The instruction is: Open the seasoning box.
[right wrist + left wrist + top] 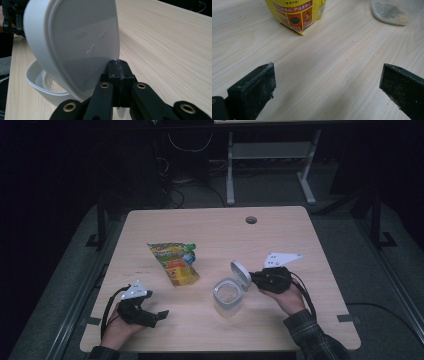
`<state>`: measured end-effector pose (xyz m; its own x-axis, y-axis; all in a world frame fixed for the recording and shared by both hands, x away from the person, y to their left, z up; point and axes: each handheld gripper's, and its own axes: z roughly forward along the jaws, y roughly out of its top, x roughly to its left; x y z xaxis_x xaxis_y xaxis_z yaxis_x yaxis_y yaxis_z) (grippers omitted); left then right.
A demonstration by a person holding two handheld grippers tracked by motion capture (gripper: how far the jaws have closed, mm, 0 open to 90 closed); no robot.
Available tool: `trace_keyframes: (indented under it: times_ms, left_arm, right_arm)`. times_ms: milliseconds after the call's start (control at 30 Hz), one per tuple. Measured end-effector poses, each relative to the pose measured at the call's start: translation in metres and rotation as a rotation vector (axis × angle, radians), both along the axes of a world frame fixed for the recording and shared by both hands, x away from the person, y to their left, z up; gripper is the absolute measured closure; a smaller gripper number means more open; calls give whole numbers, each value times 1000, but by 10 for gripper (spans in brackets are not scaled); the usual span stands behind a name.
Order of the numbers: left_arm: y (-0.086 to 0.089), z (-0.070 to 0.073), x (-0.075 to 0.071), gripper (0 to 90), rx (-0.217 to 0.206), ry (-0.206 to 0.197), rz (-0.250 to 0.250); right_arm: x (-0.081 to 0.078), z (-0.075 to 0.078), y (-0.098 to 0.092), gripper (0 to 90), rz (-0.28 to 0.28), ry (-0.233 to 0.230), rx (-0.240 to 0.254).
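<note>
The right claw pinches the edge of the white lid, tipped up just above the jar. The left claw is wide apart, holding nothing; the snack bag lies ahead.

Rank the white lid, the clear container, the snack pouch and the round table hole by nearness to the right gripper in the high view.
From the right gripper:
1. White lid, pinched in its jaws.
2. Clear container, just below-left.
3. Snack pouch, farther left.
4. Table hole, near the far edge; close to the pouch's distance, hard to separate.
</note>
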<state>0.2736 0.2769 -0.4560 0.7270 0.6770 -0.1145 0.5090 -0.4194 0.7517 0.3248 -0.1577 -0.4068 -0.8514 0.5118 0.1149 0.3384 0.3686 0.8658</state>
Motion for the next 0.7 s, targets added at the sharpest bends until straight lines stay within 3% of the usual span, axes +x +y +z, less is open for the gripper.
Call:
trace_keyframes:
  times_ms: [700]
  left_arm:
    - [0,2,-1,1,-5,-7,7]
  right_arm:
    - [3,-11,-25,897,-94,16,9]
